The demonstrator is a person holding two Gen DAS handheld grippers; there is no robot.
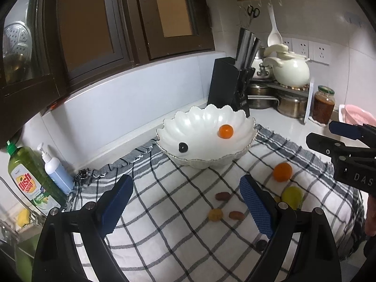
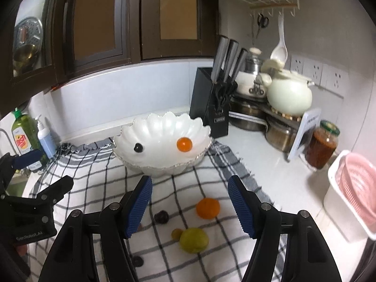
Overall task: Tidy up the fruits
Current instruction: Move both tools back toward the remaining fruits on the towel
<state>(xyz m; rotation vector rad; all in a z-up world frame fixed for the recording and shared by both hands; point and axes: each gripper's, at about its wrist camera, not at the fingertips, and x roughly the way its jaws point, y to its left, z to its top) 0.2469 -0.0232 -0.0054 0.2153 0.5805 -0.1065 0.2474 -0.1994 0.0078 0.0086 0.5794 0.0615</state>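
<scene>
A white scalloped bowl stands on a checked cloth and holds a small orange fruit and a dark berry. On the cloth lie an orange, a yellow-green lemon, two brown dates, a small yellow fruit and a dark plum. My left gripper hovers open over the cloth. My right gripper is open above the orange and lemon, nothing between its fingers.
A knife block, pots and a cream kettle stand behind the bowl. A sauce jar and pink colander sit right. Dish soap and a pump bottle stand left by the sink.
</scene>
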